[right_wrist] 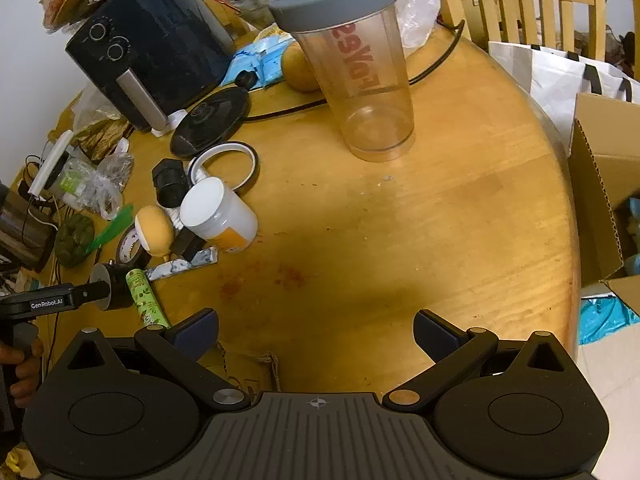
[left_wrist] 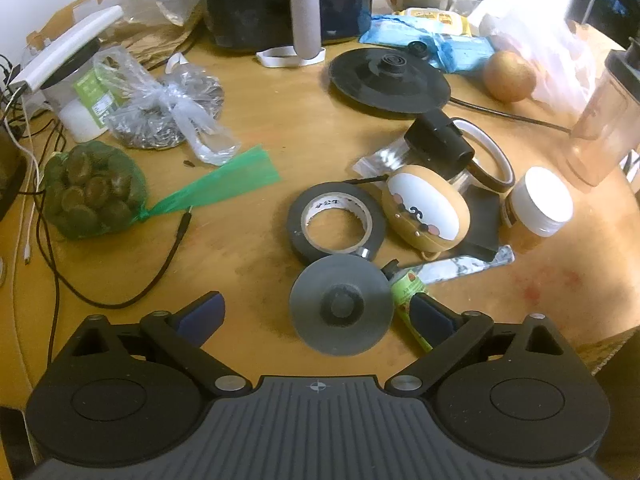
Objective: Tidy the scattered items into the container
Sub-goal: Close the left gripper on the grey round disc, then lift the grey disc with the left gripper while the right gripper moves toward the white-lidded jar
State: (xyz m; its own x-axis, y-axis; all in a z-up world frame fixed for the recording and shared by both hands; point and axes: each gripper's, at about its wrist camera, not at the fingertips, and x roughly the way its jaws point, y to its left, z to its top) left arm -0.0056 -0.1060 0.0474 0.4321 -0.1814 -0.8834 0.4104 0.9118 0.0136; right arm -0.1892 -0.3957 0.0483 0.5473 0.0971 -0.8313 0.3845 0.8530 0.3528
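left gripper (left_wrist: 320, 312) wide open, holding nothing, straddling flat grey round disc (left_wrist: 340, 305) dead ahead between jaws; right gripper (right_wrist: 316, 332) open, empty, well apart over bare table (right_wrist: 400, 220).

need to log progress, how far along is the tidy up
Barely started, as far as these views show. Done: nothing visibly put away. In hand: the left tongs stand open around the grey disc, not gripping; the right tongs hang open and empty. Left: tape roll, white-lidded jar, green tube, all on the table.
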